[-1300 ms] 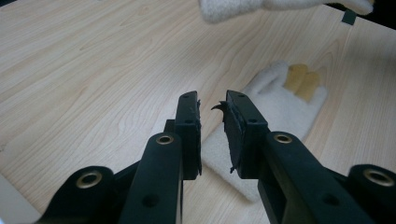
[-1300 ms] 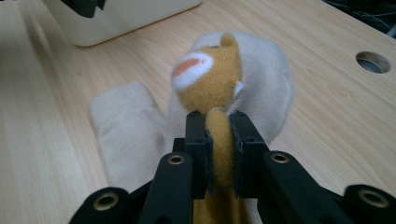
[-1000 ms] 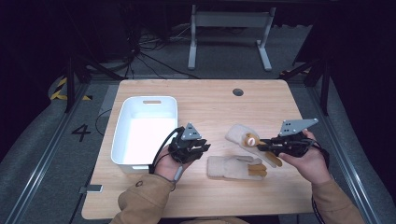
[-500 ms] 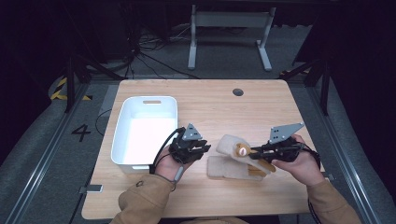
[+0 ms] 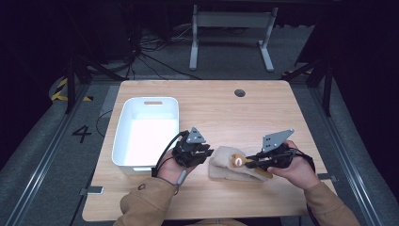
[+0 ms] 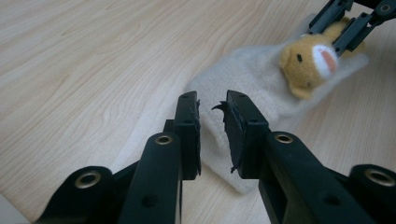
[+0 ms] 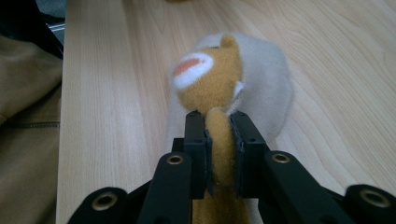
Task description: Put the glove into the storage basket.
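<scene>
A small orange plush animal (image 5: pixel 237 161) with a white muzzle lies on a cream fleece cloth (image 5: pixel 222 168) near the table's front edge. My right gripper (image 5: pixel 251 162) is shut on the plush's orange body just behind the head, as the right gripper view shows: plush (image 7: pixel 210 79), gripper (image 7: pixel 219 116), cloth (image 7: pixel 273 79). My left gripper (image 5: pixel 205 153) sits at the cloth's left edge. In the left gripper view its jaws (image 6: pixel 212 100) stand narrowly apart over the cloth (image 6: pixel 252 79) with nothing pinched, and the plush (image 6: pixel 306 58) faces it.
A white plastic bin (image 5: pixel 123 141), nothing in it, stands at the left of the wooden table (image 5: pixel 211 108), close beside my left hand. A round cable hole (image 5: pixel 240 92) is at the back. A tan sleeve (image 7: pixel 23 107) lies at the front edge.
My right gripper has carried the plush left and down onto the cloth, toward the left gripper. The left gripper has stayed in place.
</scene>
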Motion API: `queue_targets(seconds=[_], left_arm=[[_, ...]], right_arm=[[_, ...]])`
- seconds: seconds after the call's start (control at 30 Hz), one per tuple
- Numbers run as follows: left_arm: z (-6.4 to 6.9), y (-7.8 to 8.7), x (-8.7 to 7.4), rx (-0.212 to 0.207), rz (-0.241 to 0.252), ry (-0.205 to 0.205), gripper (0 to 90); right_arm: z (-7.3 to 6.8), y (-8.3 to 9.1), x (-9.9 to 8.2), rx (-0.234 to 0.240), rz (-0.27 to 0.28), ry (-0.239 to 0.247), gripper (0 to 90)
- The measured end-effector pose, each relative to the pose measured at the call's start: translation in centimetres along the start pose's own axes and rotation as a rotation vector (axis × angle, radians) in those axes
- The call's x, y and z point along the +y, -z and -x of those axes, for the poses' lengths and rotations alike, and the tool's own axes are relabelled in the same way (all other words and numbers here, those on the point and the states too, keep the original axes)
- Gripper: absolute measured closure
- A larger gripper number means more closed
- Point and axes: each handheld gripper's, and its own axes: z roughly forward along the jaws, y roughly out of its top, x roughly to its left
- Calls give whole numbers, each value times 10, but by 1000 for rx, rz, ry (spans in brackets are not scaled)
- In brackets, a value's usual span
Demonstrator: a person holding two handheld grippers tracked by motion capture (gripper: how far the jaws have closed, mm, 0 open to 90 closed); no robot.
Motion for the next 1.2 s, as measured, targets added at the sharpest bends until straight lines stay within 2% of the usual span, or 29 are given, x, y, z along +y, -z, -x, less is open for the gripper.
queue_targets(seconds=[0.07, 0.2, 0.3, 0.43, 0.47, 0.5, 0.57, 0.6, 0.67, 0.77, 0.8, 0.83, 0.87, 1.0, 1.07, 1.1, 1.2], left_arm=[[1, -2, -1, -7, -11, 6, 753], [1, -7, -4, -18, -33, 19, 742], [2, -9, -6, -26, -47, 12, 731], [3, -16, -12, -33, -75, 26, 693], [4, -20, -16, -33, -95, 29, 687], [6, -21, -17, -17, -104, 13, 676], [9, -21, -18, -17, -110, 13, 673], [11, -22, -19, -24, -117, 13, 673], [17, -24, -21, -12, -133, 0, 661], [20, -28, -22, -13, -146, 5, 650], [21, -29, -24, -7, -151, 23, 650], [21, -29, -24, -7, -151, 23, 657], [22, -29, -26, -11, -146, 28, 658], [26, -35, -33, -20, -158, 51, 625], [27, -37, -34, -24, -162, 49, 620], [29, -39, -35, -9, -163, 36, 600], [29, -42, -37, -5, -174, 28, 591]], right_arm=[[-1, -3, -1, 4, -15, 19, 789], [1, -12, -6, 11, -38, 25, 785], [3, -14, -9, 15, -47, 25, 783], [8, -19, -18, 9, -62, 11, 769], [8, -20, -19, 7, -64, 9, 759], [8, -20, -20, 7, -63, 5, 745], [8, -21, -21, 4, -65, 6, 723], [7, -22, -22, -5, -70, 2, 695], [5, -23, -23, -12, -74, -6, 641], [3, -21, -23, -28, -66, -9, 606], [2, -16, -23, -42, -52, -20, 592], [2, -16, -23, -42, -52, -20, 592], [2, -9, -24, -56, -33, -35, 582], [2, 3, -29, -80, -19, -64, 584], [2, 6, -31, -84, -17, -73, 587], [2, 10, -36, -94, -21, -84, 594], [1, 14, -43, -108, -30, -101, 595]])
